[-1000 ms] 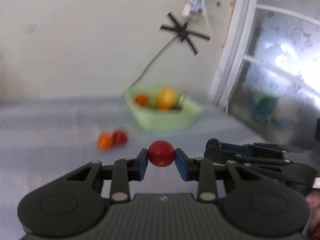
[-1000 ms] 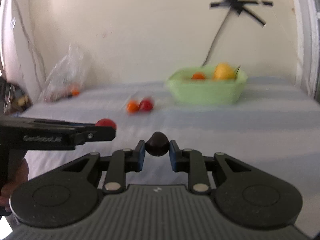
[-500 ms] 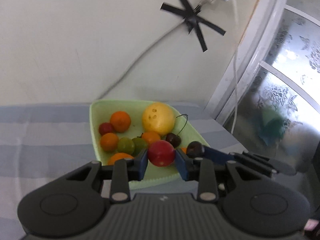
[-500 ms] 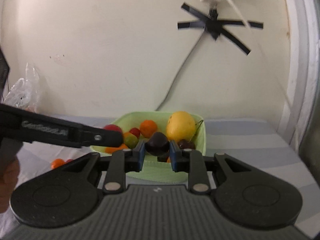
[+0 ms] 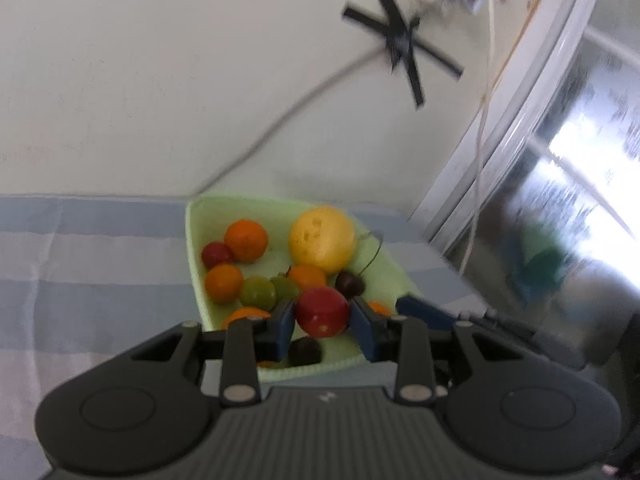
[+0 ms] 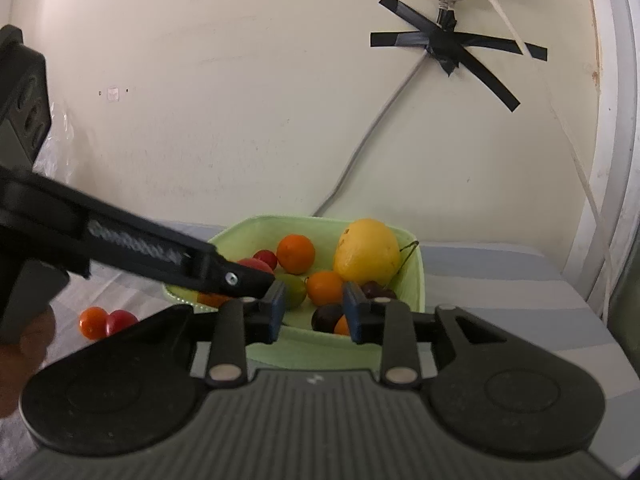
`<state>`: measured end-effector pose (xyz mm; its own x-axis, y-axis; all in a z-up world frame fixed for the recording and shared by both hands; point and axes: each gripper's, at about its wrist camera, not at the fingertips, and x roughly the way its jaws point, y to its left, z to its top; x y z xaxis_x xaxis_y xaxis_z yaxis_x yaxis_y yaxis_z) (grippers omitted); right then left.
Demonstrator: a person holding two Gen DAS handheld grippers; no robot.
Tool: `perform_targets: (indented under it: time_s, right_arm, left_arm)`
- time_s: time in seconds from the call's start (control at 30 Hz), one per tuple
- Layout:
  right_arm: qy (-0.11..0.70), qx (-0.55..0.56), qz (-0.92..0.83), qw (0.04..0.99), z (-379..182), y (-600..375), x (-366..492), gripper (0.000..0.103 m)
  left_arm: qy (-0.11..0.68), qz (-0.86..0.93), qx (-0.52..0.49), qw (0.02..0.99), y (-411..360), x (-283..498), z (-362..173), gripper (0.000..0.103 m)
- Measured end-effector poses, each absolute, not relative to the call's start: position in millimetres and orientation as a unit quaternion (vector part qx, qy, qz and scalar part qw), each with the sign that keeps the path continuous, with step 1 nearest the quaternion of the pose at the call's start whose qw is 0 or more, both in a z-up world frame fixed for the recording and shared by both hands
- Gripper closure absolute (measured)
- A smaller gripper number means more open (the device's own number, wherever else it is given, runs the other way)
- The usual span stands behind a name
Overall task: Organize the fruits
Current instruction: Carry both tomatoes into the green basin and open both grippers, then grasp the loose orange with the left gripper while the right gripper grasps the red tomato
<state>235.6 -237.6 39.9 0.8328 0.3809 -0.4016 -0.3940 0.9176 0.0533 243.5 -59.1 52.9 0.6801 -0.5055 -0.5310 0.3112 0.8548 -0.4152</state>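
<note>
A light green bowl [image 5: 192, 236] [image 6: 416, 276] holds several fruits: a large yellow one [image 5: 322, 240] [image 6: 366, 252], oranges, green and red small ones and dark cherries. My left gripper [image 5: 322, 322] is shut on a red tomato [image 5: 322, 312] and holds it over the bowl's near rim. My right gripper [image 6: 314, 314] is open and empty just above the bowl; a dark cherry [image 6: 326, 316] lies in the bowl below its gap. The left gripper's finger crosses the right wrist view [image 6: 240, 276].
An orange and a red small fruit [image 6: 106, 320] lie on the striped cloth [image 5: 80, 280] left of the bowl. A wall with a taped cable [image 6: 444, 48] stands close behind the bowl. A window frame [image 5: 500, 128] is at the right. A plastic bag [image 6: 54, 156] lies far left.
Both grippers moved in over the bowl. My right gripper opened and let go of the dark cherry, which now lies in the bowl. My left gripper still holds the red tomato.
</note>
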Motion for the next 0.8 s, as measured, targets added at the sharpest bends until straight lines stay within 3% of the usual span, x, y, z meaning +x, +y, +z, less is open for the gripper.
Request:
perform_targets:
  time_s: [0.33,0.8]
  right_arm:
    - [0.196,0.028,0.222,0.955,50,-237,188,0.069]
    - [0.258,0.070,0.269,0.925,34,-198,174,0.069]
  left_arm:
    - [0.282,-0.224,-0.207,0.910,20,187,87,0.072]
    - [0.327,-0.184,-0.247,0.894,66,158,29,0.072]
